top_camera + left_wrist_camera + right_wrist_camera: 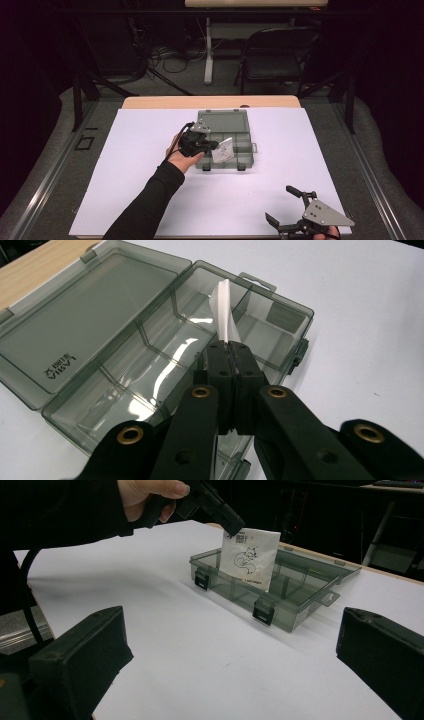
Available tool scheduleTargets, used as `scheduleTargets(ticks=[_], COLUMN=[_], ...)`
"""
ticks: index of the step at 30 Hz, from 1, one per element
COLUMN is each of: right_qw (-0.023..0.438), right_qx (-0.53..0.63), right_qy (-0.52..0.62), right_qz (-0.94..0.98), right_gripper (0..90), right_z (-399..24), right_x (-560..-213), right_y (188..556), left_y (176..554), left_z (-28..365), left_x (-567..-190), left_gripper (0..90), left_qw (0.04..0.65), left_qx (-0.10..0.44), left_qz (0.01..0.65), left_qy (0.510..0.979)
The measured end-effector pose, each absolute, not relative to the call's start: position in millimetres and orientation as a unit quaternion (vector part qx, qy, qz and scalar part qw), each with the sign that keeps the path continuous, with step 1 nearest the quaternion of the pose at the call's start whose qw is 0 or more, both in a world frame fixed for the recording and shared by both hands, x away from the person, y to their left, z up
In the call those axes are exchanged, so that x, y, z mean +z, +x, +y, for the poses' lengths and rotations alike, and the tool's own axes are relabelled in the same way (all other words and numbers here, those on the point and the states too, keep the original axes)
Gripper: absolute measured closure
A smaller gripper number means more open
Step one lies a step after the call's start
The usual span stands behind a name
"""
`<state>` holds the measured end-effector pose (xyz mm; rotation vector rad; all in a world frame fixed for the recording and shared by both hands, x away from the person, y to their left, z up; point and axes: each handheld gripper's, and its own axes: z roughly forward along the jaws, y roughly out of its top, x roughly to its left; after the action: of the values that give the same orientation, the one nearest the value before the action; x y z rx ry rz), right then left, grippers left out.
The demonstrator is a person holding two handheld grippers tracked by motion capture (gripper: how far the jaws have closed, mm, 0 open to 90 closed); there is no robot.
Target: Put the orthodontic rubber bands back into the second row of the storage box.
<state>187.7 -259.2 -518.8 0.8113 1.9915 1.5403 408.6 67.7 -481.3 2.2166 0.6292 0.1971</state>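
A smoke-grey translucent compartment box (227, 142) lies open on the white table surface (125, 170), its lid (222, 121) folded flat toward the far edge and its divided tray toward the person. Two black latches (263, 611) sit on the near wall of the tray, as seen in the right gripper view. The left gripper (212, 146), carried in the person's left hand (181, 159), is clamped on the upper edge of a small white card (222, 150); in the left gripper view its jaws stand pressed together with the card (224, 315) rising edge-on from between them, above the tray's dividers. The right gripper view shows the card (250, 560) hanging roughly upright over the near side of the tray, printed with a line drawing of an animal, a small code square at the top and a line of text too small to read. Whether the card's lower edge touches the tray floor cannot be told. The right gripper (285, 205) is near the table's front right corner, well apart from the box, jaws spread wide and holding nothing. Beyond the table stand a dark folding chair (275, 60) and a white table leg (208, 50).
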Motion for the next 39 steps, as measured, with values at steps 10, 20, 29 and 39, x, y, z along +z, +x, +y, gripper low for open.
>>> scheduleTargets(ticks=[10, 20, 29, 39], right_qw=[0.246, 0.247, 0.248, 0.252], right_qx=[0.566, 0.566, 0.569, 0.571], right_qy=[0.298, 0.298, 0.298, 0.299], right_qz=[0.728, 0.728, 0.726, 0.722], right_gripper=[0.0, 0.0, 0.0, 0.0], right_z=[-258.9, -258.9, -258.6, -258.5], right_x=[-518.9, -518.9, -519.4, -519.9], right_y=[187.7, 187.7, 188.3, 188.7], left_y=[408.1, 407.9, 408.4, 409.9], left_z=[65.2, 65.6, 67.8, 69.0], left_x=[-492.1, -493.1, -493.5, -493.7], left_gripper=[89.4, 88.5, 86.7, 73.0], left_qw=[0.393, 0.389, 0.387, 0.388], left_qx=[0.071, 0.076, 0.078, 0.087], left_qz=[0.251, 0.256, 0.264, 0.274], left_qy=[0.882, 0.882, 0.88, 0.876])
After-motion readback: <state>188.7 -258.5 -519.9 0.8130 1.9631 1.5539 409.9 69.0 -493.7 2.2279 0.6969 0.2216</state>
